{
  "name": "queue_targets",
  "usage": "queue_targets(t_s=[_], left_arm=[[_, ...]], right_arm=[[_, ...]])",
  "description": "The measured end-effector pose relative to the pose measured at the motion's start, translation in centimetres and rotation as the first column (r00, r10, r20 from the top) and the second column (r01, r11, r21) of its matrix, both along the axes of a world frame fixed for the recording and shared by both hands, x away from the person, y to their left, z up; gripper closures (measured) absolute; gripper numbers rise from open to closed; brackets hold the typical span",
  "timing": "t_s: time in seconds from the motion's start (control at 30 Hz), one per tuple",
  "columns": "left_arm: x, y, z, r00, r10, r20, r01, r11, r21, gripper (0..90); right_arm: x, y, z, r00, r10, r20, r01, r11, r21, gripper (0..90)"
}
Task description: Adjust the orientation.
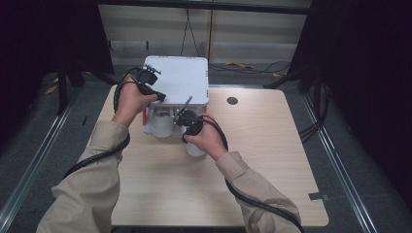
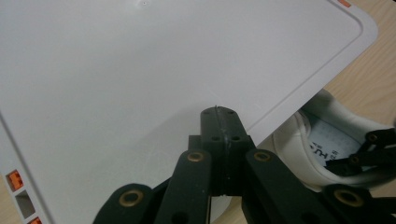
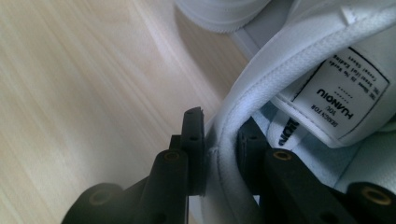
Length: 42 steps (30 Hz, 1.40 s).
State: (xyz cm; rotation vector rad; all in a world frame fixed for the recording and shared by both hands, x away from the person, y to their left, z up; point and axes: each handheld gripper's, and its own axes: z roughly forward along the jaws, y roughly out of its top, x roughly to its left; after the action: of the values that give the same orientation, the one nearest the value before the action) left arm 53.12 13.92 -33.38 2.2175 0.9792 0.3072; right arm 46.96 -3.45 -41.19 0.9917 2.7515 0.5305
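Under the raised box lid [image 1: 177,77], shoes [image 1: 163,124] sit; the left gripper [image 2: 219,123] is clenched on the lid, and the right gripper [image 3: 220,135] grips a shoe's collar.

Khaki sleeves [image 1: 92,189]; black grippers (brass-ringed pivot screws), thick black cables [image 1: 97,158] trailing.

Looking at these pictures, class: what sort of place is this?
Probably a recording studio or lab: a lone wooden table, black curtains around, and cables across the floor.
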Motion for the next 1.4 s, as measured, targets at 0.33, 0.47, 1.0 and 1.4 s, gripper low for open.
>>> queue_targets(t_s=[0.33, 0.47, 1.0, 1.4], left_arm=[[-0.1, -0.2, 0.1, 1.0000, 0.006, -0.001, -0.006, 0.9999, 0.011, 90.0], [-0.1, -0.1, 0.0, 0.9999, 0.011, -0.003, -0.011, 0.9999, 0.002, 90.0], [-0.2, -0.3, 0.1, 0.9998, 0.018, 0.002, -0.018, 0.9997, 0.017, 90.0], [-0.3, -0.4, 0.1, 0.9999, 0.013, 0.009, -0.014, 0.9996, 0.023, 90.0]], right_arm=[[0.0, -0.4, 0.2, 0.9998, 0.017, -0.012, -0.016, 0.999, 0.036, 59.9], [-0.5, -1.0, 1.3, 0.9983, 0.053, 0.026, -0.054, 0.998, 0.044, 47.8], [-4.0, -5.3, 5.0, 0.9955, 0.070, 0.063, -0.073, 0.996, 0.047, 40.6], [-4.4, -6.3, 1.5, 0.9995, 0.031, -0.008, -0.030, 0.998, 0.051, 51.1]])
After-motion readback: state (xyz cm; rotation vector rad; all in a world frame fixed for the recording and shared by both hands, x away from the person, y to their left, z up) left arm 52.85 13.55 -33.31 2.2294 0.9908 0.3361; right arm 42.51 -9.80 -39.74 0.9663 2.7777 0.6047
